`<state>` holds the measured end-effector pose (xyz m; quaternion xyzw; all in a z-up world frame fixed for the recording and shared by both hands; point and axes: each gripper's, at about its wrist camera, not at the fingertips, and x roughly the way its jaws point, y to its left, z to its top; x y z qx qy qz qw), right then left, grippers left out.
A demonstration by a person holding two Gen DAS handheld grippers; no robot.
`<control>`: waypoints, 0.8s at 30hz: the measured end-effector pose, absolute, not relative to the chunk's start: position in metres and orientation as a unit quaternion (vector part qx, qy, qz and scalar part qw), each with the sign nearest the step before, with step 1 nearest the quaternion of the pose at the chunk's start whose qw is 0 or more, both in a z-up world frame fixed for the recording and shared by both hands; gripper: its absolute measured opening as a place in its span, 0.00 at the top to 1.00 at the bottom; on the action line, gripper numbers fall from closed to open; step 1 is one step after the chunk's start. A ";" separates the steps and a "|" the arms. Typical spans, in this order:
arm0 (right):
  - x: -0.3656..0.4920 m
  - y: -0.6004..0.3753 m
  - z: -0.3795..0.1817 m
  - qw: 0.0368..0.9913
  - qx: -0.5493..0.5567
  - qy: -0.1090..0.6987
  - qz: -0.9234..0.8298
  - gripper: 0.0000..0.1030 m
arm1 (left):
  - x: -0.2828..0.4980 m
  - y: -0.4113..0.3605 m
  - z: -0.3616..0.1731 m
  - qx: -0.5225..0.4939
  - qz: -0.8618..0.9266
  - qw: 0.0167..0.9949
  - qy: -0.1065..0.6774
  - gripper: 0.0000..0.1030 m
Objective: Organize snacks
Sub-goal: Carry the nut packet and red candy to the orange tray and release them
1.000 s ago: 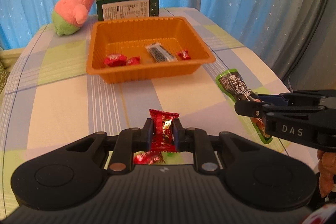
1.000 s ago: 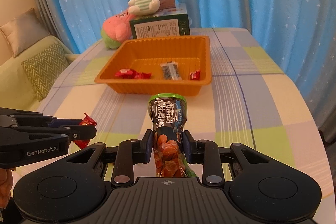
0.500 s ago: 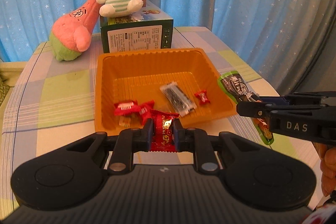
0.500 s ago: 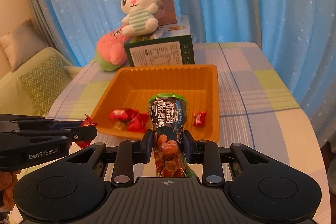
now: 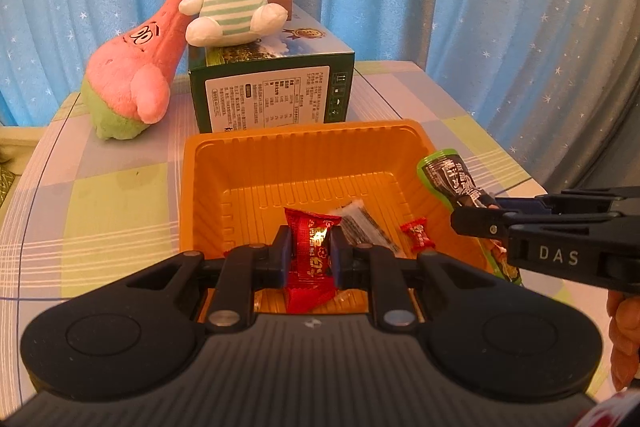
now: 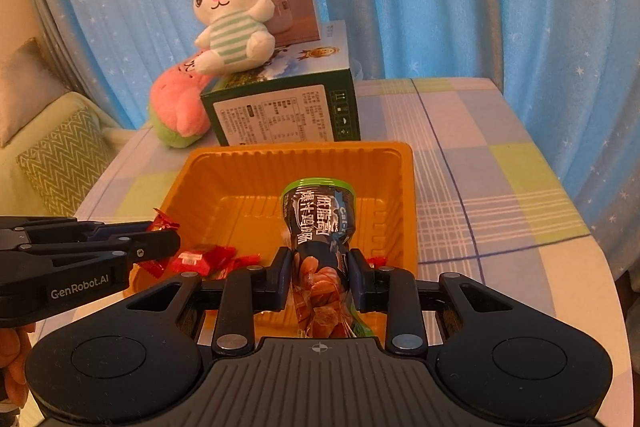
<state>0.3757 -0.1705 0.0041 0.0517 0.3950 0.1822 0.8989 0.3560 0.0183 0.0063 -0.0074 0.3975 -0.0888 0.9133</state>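
The left gripper is clamped on a crinkly red foil candy wrapper, held above the ribbed orange plastic tray just ahead of its fingers, probably for dropping among the sweets below. Beside it, the right gripper pinches a long dark green-rimmed snack packet by its middle, its top jutting forward over the same tray.

You can read "DAS" on the right gripper. "GenRobot.AI" stands on the left gripper. The green box label print is too small to read.
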 end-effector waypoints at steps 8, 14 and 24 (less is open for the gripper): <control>0.392 -0.167 -0.001 0.897 0.062 0.398 0.182 0.71 | 0.375 0.020 -0.006 -0.017 -0.095 0.908 0.408 0.83; 0.397 -0.167 -0.005 0.896 0.067 0.400 0.181 0.71 | 0.383 0.021 -0.014 -0.032 -0.097 0.907 0.408 0.81; 0.397 -0.173 -0.007 0.895 0.077 0.403 0.177 0.71 | 0.373 0.032 -0.013 -0.038 -0.080 0.908 0.409 0.58</control>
